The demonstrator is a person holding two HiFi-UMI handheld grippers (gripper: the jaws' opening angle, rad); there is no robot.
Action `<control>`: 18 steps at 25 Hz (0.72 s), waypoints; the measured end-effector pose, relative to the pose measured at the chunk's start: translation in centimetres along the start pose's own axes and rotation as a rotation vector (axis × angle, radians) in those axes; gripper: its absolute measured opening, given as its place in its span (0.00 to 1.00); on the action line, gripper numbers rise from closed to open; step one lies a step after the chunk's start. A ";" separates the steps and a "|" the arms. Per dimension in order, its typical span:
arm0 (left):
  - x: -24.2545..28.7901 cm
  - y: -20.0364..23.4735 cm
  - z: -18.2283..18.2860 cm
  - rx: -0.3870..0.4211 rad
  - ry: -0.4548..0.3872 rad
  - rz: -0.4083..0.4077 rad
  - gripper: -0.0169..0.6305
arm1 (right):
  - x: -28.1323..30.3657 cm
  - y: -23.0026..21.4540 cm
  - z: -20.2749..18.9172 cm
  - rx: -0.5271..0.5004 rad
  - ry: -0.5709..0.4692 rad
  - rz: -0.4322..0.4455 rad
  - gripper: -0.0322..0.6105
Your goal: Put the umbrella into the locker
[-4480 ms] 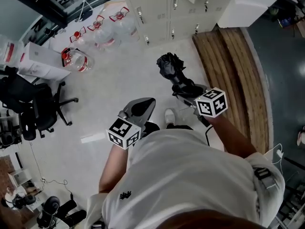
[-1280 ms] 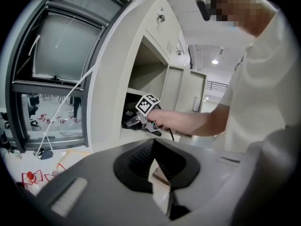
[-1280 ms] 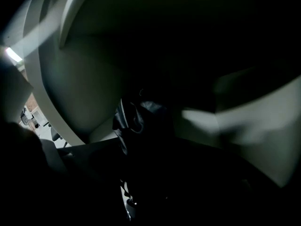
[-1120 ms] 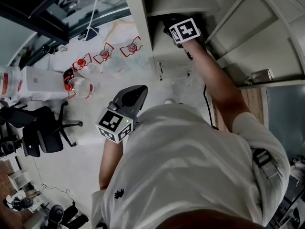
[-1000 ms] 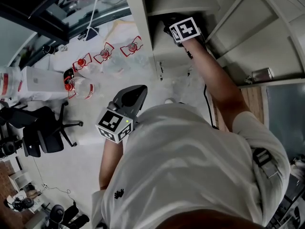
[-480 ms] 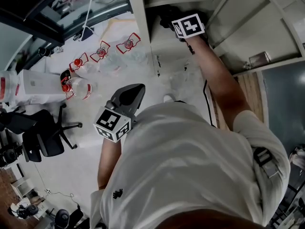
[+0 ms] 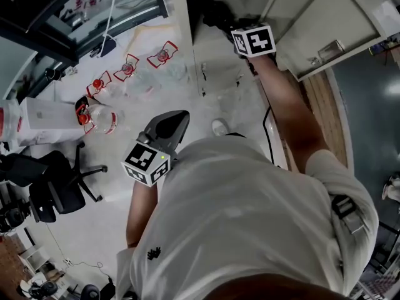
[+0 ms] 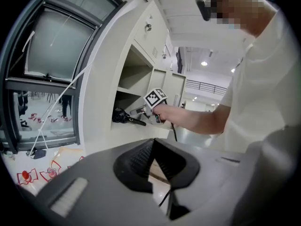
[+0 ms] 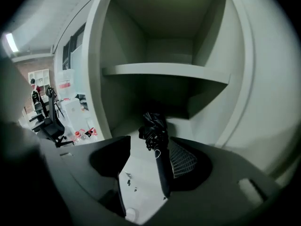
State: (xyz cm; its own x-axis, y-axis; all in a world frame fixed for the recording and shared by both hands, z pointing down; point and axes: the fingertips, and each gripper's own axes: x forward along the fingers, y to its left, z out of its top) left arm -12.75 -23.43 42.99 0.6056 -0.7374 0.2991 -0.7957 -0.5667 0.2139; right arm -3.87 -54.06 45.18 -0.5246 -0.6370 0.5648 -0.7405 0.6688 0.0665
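Observation:
The folded black umbrella (image 9: 153, 128) lies on the floor of the open locker compartment (image 9: 164, 72), handle pointing outward. My right gripper (image 9: 150, 144) is open at the compartment's mouth; the handle runs along its right pad (image 9: 186, 161), with a wide gap to the left pad. In the head view the right gripper (image 7: 240, 31) sits just outside the locker (image 7: 181, 17), with the umbrella (image 7: 215, 14) dark inside. The left gripper view shows the umbrella (image 8: 121, 116) on the lower shelf. My left gripper (image 7: 181, 116) hangs shut and empty near my waist, well short of the locker.
The locker door (image 7: 312, 24) stands swung open to the right. Several large water bottles (image 7: 100, 114) lie on the floor at left by a white box (image 7: 37, 114). A black office chair (image 7: 56, 180) stands further left. A wooden platform (image 7: 319, 105) runs along the right.
Earlier the right gripper carried the umbrella over the floor; now the umbrella rests in the locker. Over the last second the right gripper has drawn back slightly from the opening. The left gripper stays put.

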 end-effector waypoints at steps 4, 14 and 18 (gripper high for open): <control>-1.3 -1.2 -0.6 0.004 -0.001 -0.027 0.11 | -2.8 1.4 -0.9 0.020 -0.024 -0.007 0.45; -4.8 -4.1 -2.3 0.014 0.000 -0.080 0.11 | -9.0 6.0 -5.2 0.061 -0.027 -0.001 0.44; -6.0 -5.3 -3.1 0.017 0.000 -0.104 0.11 | -11.8 8.6 -6.9 0.069 -0.033 0.023 0.44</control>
State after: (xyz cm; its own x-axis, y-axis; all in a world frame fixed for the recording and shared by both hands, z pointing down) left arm -12.20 -14.84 42.98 0.6851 -0.6739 0.2764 -0.7280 -0.6466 0.2280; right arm -1.18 -38.18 44.77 -0.5542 -0.6351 0.5382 -0.7549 0.6559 -0.0033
